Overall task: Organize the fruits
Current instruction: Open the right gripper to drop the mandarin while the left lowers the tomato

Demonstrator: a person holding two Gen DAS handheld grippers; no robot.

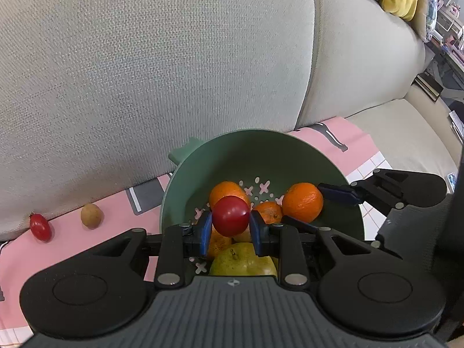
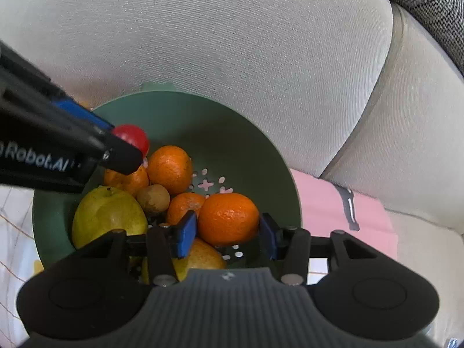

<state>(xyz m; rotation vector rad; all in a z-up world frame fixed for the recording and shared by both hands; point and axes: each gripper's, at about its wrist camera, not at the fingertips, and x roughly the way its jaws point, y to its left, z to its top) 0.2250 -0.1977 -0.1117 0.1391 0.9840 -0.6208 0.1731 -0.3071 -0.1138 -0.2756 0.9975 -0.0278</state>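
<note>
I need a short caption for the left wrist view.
Left gripper holds a red tomato above the green colander of fruit.

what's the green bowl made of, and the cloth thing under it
The green bowl looks like matte moulded plastic: even colour, cut-out drain holes, no glaze shine. The pink sheet beneath it seems a thin printed fabric or plastic mat; its flat look leaves that open.

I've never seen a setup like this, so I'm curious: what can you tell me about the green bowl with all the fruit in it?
The round sage-green plastic colander bowl is matte, with flower- and dot-shaped drain holes in its bottom and a small tab handle on its far rim. It sits on a pink cloth against a beige sofa cushion. Inside lie several oranges, yellow-green pears and a small brown fruit. Both grippers hang over it, each holding fruit.
</note>
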